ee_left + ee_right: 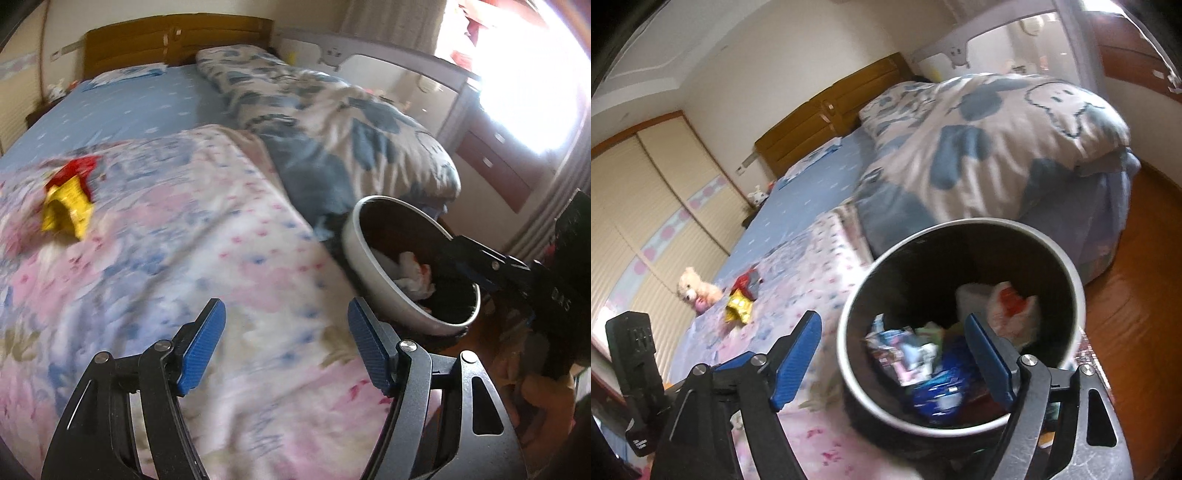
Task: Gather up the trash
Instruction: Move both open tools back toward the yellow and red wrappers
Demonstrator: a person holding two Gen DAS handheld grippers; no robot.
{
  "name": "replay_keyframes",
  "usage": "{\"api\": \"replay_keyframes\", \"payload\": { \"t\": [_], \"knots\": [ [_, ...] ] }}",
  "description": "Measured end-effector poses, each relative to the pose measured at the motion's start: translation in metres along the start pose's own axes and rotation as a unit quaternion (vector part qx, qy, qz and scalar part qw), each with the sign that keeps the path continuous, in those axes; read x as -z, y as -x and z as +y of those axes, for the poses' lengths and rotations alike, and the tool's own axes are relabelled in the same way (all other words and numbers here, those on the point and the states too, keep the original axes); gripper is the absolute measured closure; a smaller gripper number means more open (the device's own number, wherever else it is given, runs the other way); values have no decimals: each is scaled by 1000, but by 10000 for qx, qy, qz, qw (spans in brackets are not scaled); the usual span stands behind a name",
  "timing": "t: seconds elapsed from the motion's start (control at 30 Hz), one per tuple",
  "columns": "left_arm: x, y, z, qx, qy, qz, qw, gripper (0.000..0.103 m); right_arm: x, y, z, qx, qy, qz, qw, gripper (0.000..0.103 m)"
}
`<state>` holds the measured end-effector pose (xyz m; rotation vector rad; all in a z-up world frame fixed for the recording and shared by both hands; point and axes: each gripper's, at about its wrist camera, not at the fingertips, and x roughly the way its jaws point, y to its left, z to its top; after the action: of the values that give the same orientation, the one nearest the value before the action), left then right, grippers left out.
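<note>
two open tongs over a bed, trash bin alongside

left wrist view: left gripper (pixel 286 341) spread wide with nothing between its blue pads, hovering above the floral quilt (pixel 207 258). yellow and red wrappers (pixel 70 199) lying far ahead to the left. round trash bin (pixel 354 266) just ahead to the right, right gripper (pixel 476 254) reaching over its rim.

right wrist view: right gripper (pixel 892 354) wide apart, empty, poised over the trash bin (pixel 849 314); crumpled wrappers and paper inside. yellow and red wrappers (pixel 740 302) well ahead to the left, beside a teddy bear (pixel 696 290).

Left hand-held gripper (pixel 286 339) jaws apart, empty, right hand-held gripper (pixel 894 354) jaws apart, empty
</note>
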<state>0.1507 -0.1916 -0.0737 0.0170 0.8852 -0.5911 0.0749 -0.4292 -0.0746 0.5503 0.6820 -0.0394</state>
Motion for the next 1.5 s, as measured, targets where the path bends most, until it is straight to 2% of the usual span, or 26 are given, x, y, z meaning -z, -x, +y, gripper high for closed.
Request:
{"api": "replay_keyframes", "payload": {
  "t": [0.27,0.37,0.7,0.8,0.93,1.0,1.2,1.4,1.5],
  "knots": [
    [9,18,48,-329,439,-123,9984,33,9,-15,41,-283,273,165,9991,21],
    [11,23,64,-437,577,-158,9972,33,12,-21,55,-377,361,193,9984,17],
    [11,27,113,-916,954,-215,9910,33,20,-49,95,-694,545,442,9951,16],
    [6,24,127,-1023,1067,-192,9888,33,20,-60,108,-794,610,514,9936,15],
    [-3,19,149,-1152,1238,-180,9854,32,17,-75,121,-908,650,555,9922,4],
    [-11,15,159,-1218,1304,-201,9837,30,14,-83,126,-953,645,583,9916,3],
    [-37,-3,185,-1264,1518,-206,9801,27,10,-113,138,-988,614,713,9906,2],
    [-59,-26,195,-1348,1425,-214,9803,27,4,-136,147,-1033,666,790,9893,2],
    [-64,-35,197,-1410,1309,-224,9811,34,-1,-149,150,-1050,647,820,9890,2]
  ]
}}
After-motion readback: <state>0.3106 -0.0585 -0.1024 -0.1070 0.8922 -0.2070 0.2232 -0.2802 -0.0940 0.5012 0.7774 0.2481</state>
